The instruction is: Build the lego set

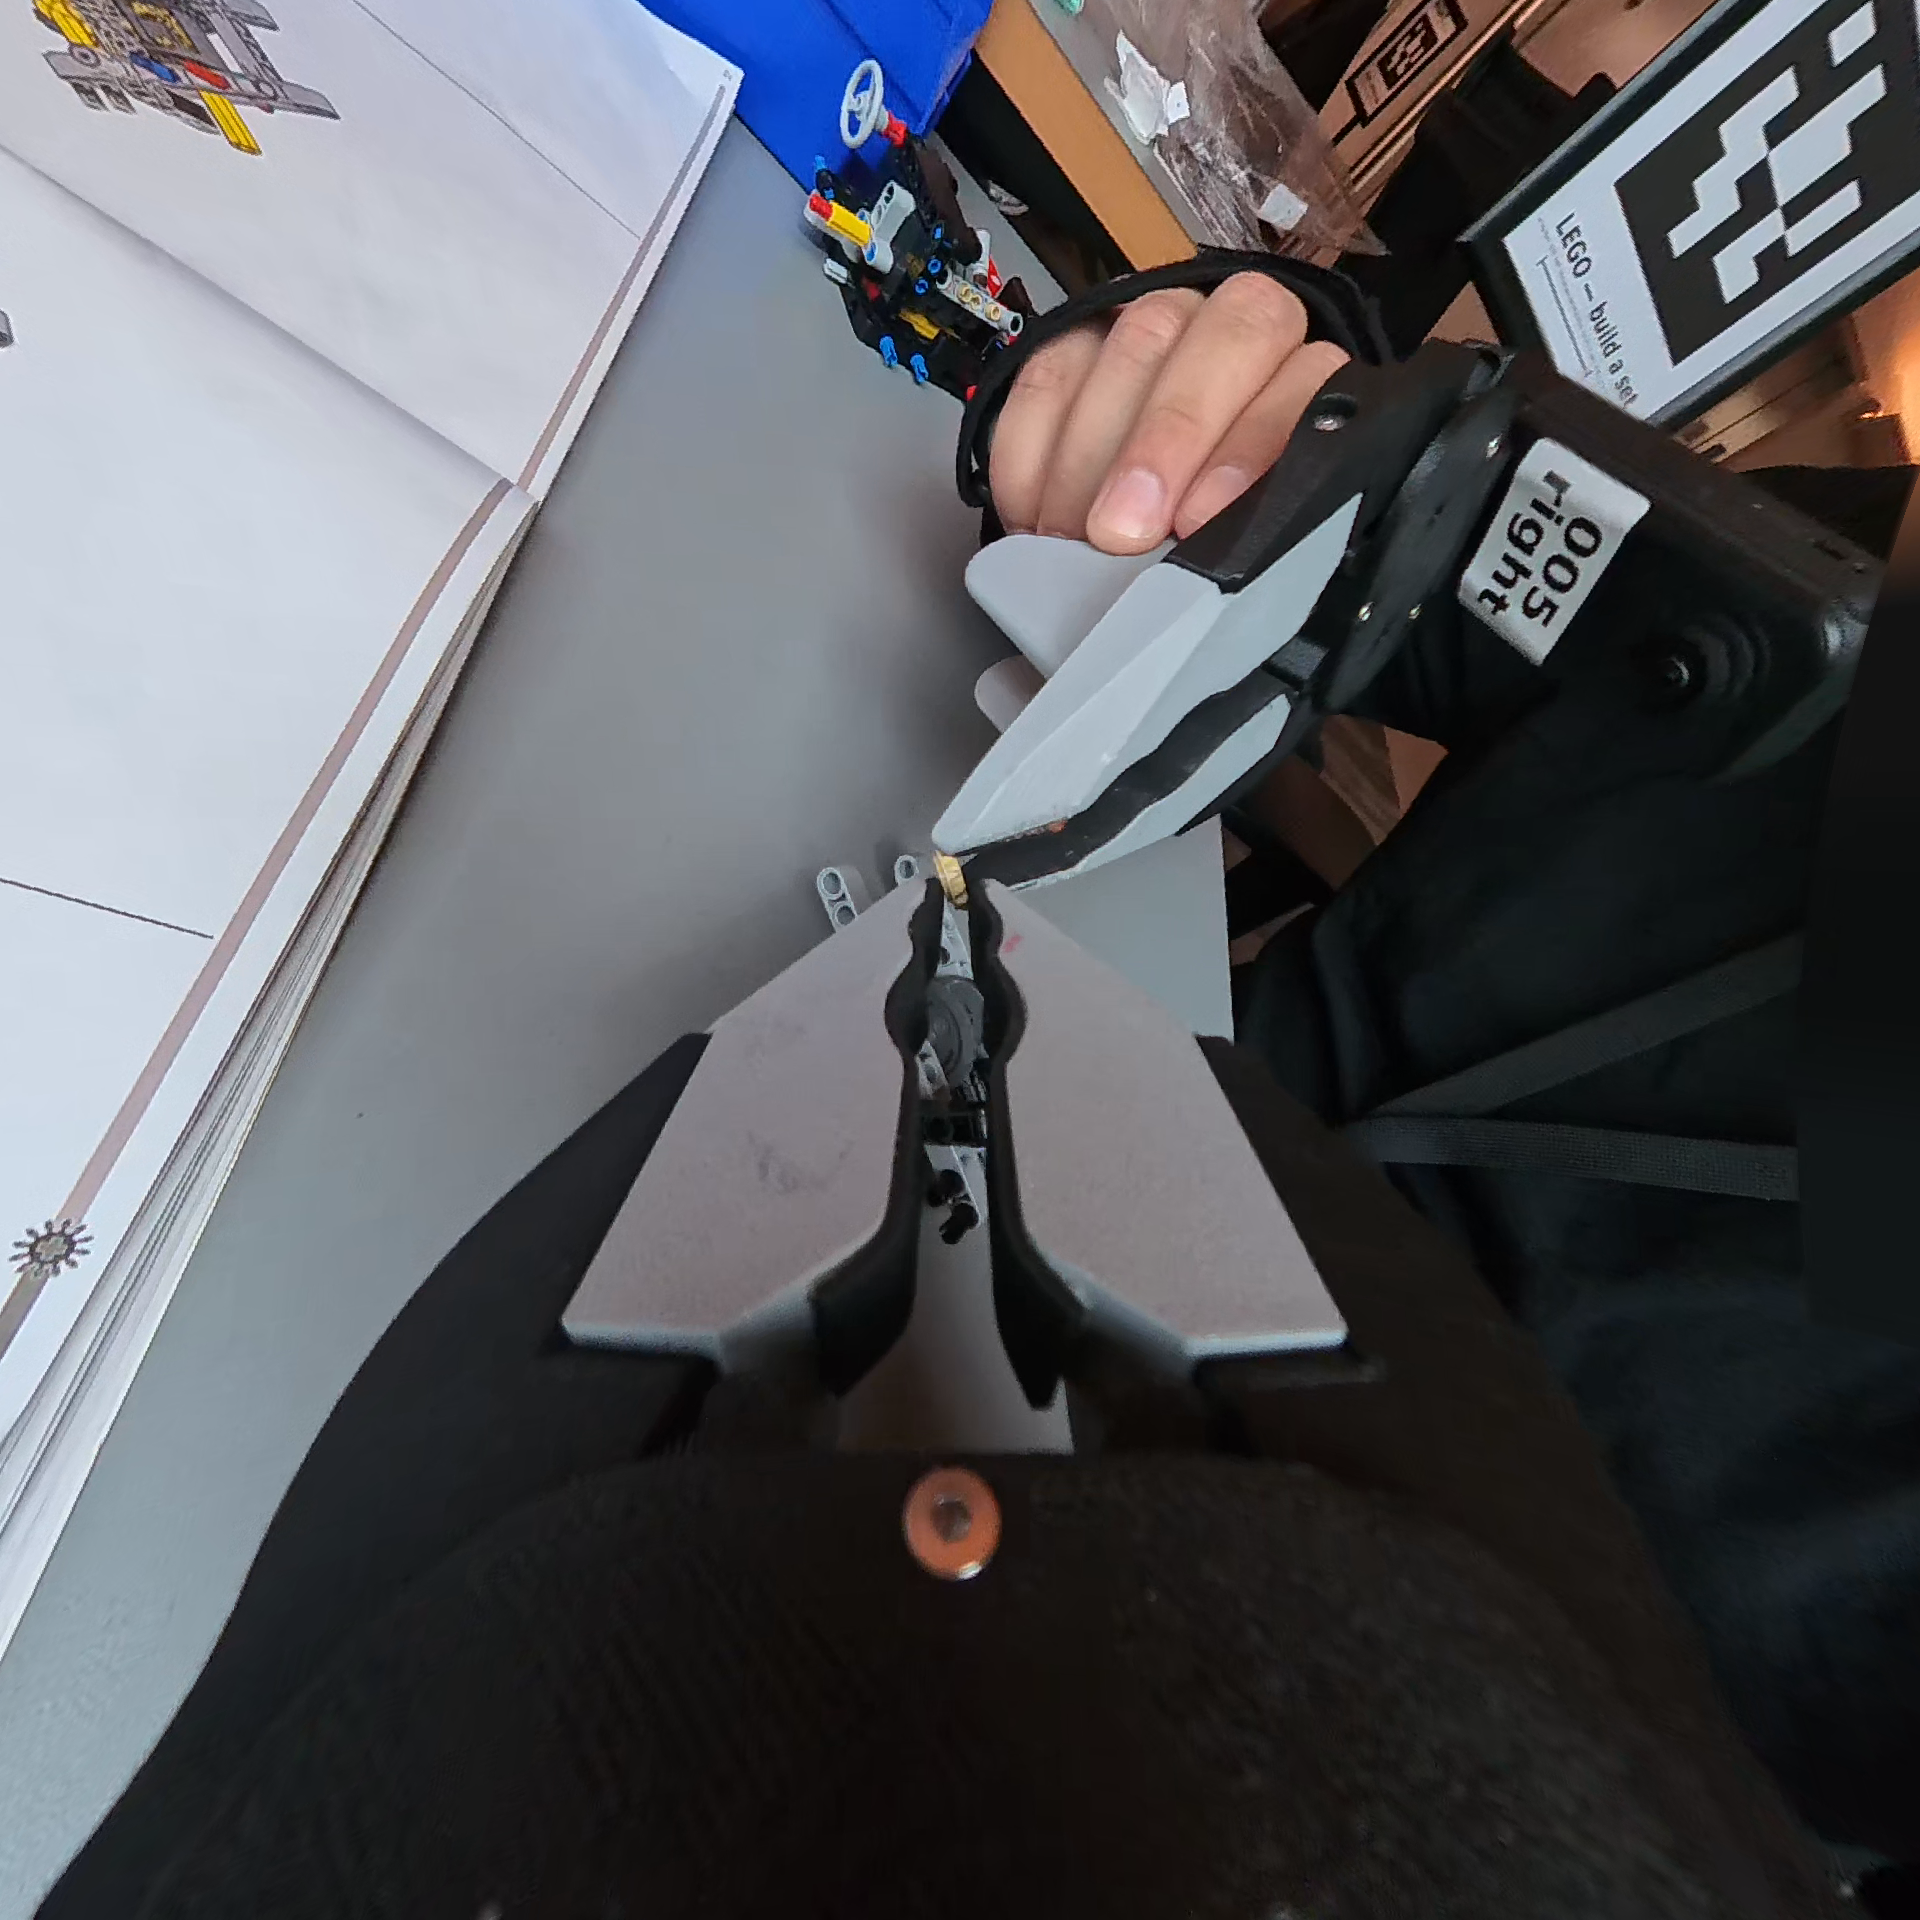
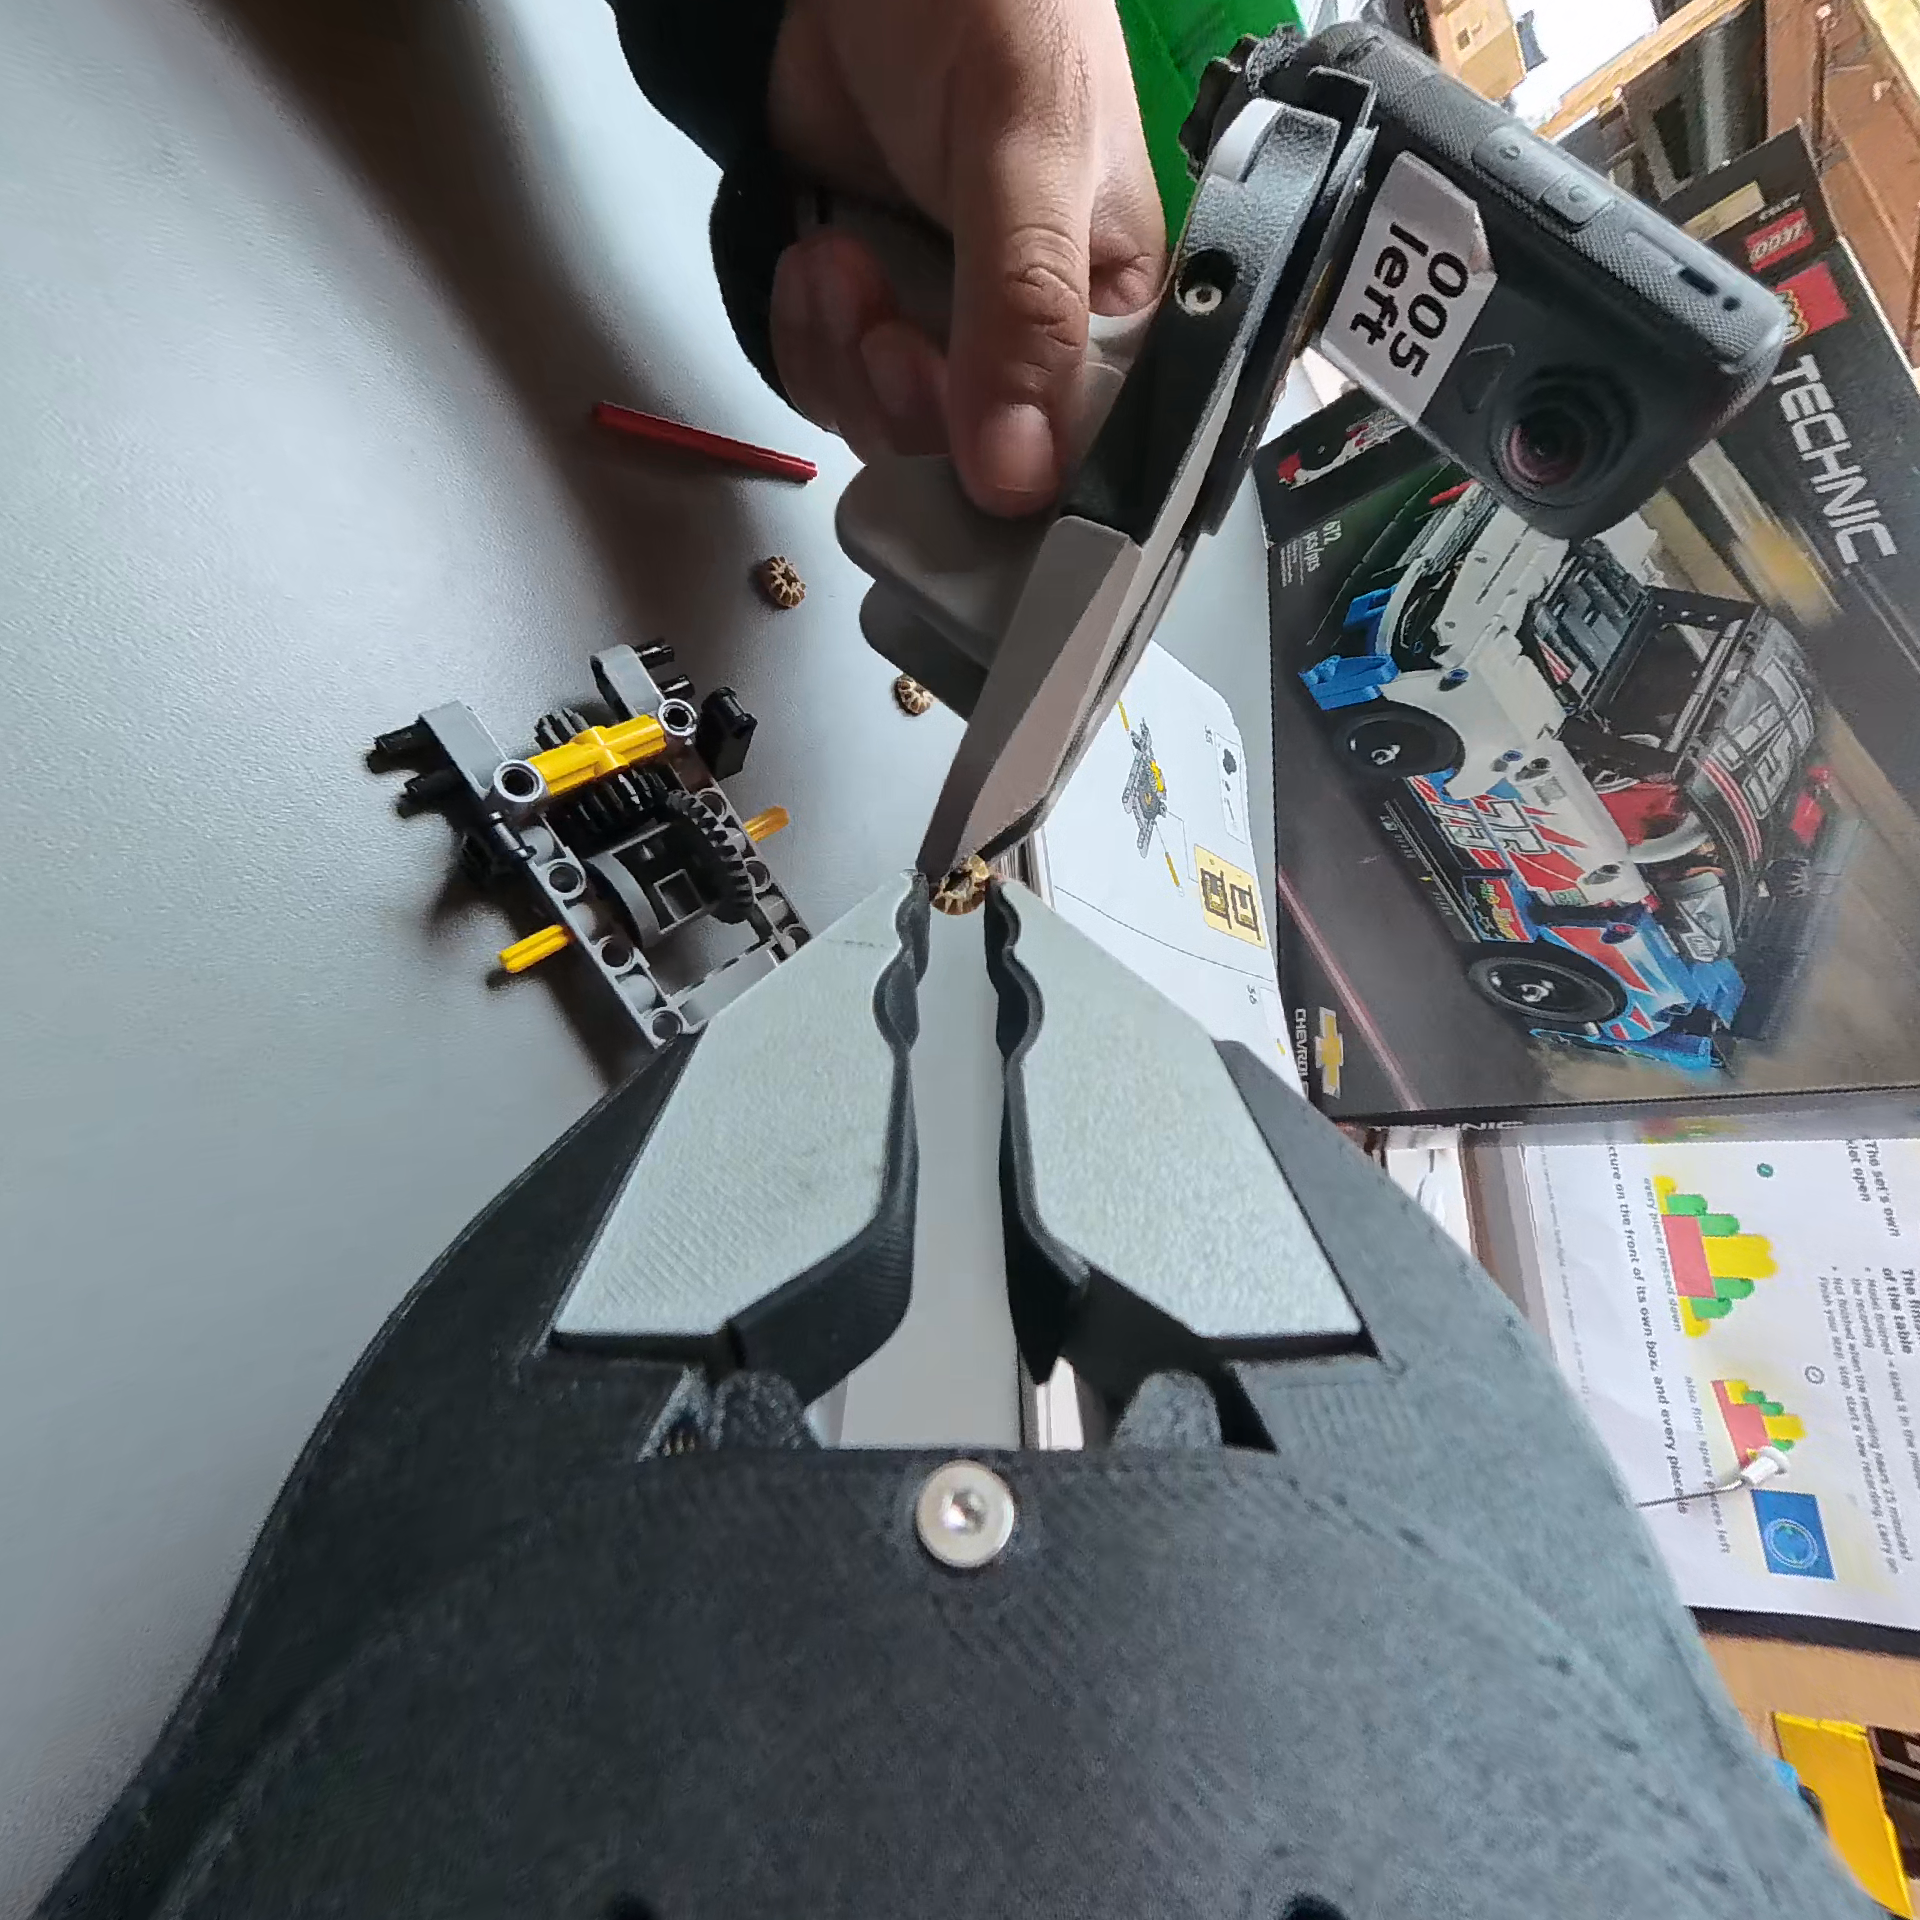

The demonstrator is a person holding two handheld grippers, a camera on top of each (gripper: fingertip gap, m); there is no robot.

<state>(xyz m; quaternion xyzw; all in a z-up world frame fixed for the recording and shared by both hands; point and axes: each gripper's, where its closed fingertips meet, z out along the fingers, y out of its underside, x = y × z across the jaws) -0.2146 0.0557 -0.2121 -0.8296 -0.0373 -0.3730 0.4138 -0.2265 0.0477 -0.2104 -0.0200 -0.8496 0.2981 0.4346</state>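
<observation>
Now, tan gear pinched at right tongs tips, left tongs narrow, touching it.

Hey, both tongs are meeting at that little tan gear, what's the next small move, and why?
Probably ease the left tongs slowly off the tan gear. It sits between the tips of the right tongs, and the left tips crowd the same small part. I cannot tell whether the left also grips it, so go gently.

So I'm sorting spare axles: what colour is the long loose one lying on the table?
Red. The axle shows best in the right wrist view, lying alone on the grey table.
</observation>
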